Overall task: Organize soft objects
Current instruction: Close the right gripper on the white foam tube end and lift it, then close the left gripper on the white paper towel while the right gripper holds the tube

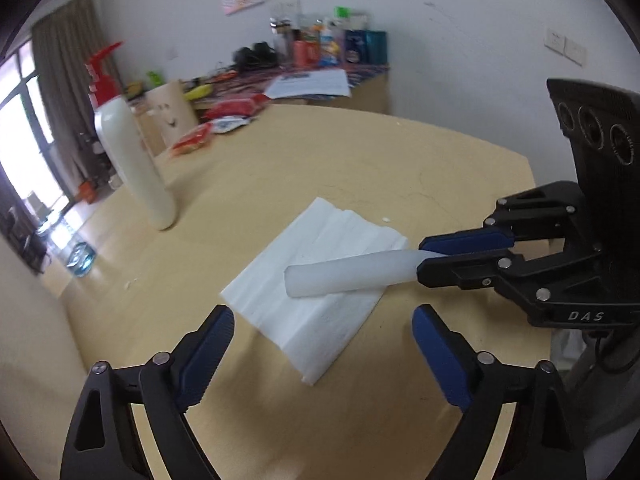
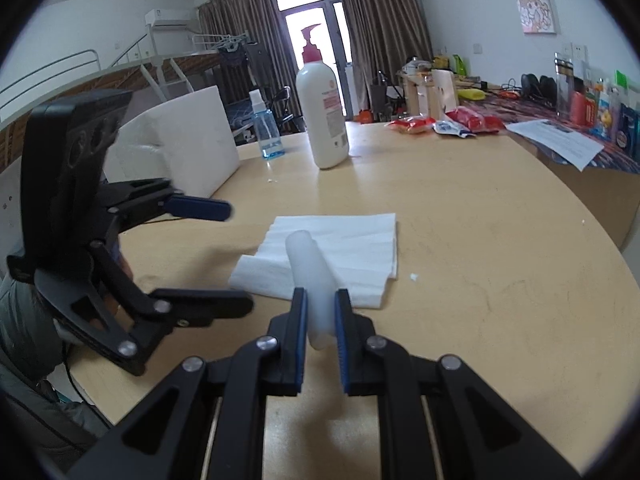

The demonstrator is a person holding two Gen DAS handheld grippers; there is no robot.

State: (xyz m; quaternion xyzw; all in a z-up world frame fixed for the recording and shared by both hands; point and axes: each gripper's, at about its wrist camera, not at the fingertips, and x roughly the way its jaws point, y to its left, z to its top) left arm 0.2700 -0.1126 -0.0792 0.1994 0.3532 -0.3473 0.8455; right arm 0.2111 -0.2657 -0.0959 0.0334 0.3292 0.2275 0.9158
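The white foam tube (image 2: 310, 276) hangs over the folded white sheet (image 2: 360, 248), pinched at one end by the right tongs (image 2: 320, 320). The left tongs (image 1: 324, 332) stand wide, empty, near the sheet's edge. Best to keep the tube level and squeeze gently. The wooden counter (image 2: 480, 240) also carries a lotion bottle (image 2: 324, 112); curtains hang behind.

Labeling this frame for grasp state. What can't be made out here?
- Tube rear end: right wrist view, hidden between the right gripper fingers.
- Tissue under the tube: both views, covered.
- Pump bottle label: too small.
- Left gripper: open, empty.
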